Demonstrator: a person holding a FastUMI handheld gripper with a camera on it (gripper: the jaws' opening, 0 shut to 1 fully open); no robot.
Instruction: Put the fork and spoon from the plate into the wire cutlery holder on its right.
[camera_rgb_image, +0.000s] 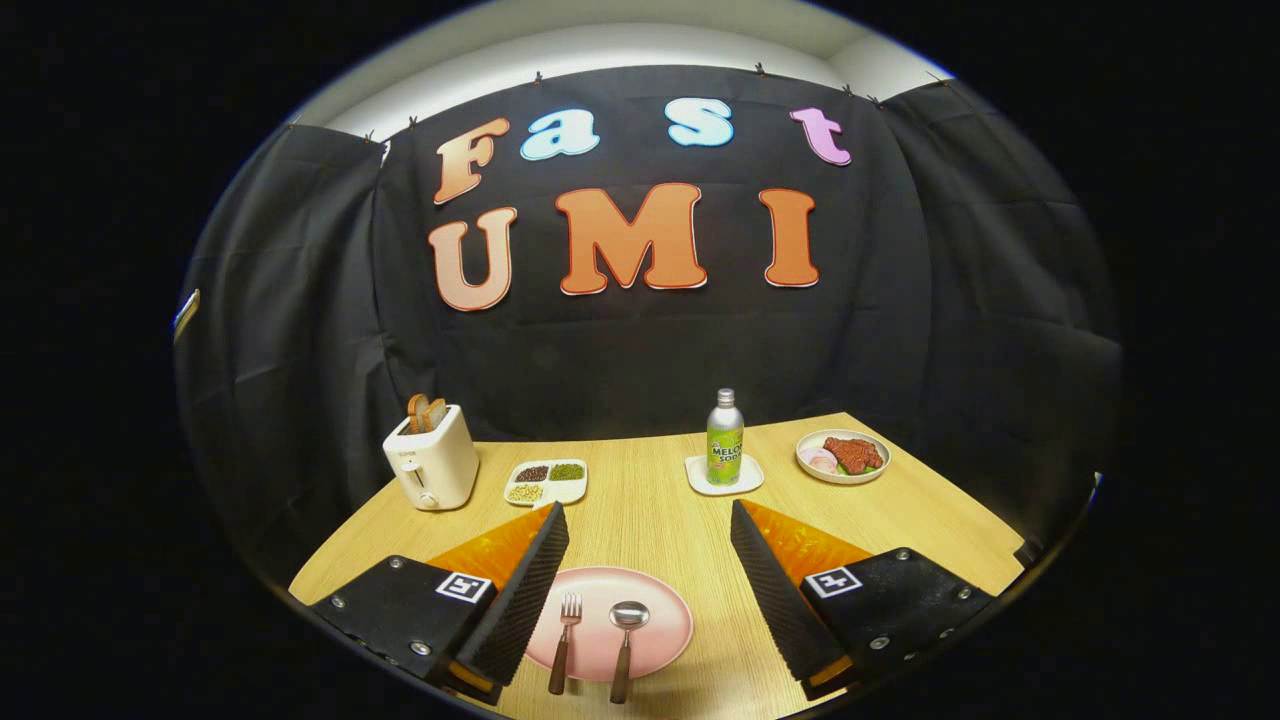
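The gripper (648, 520) is hovering with its fingers spread wide, pinching nothing. Between them the pink plate (660, 625) is lying on the wooden table (640, 490). On the plate the fork (565, 628) and the spoon (624, 635) are resting side by side, fork left of spoon, both lengthwise, heads pointing away toward the soda bottle (725, 437), wooden handles pointing back off the plate's near rim.
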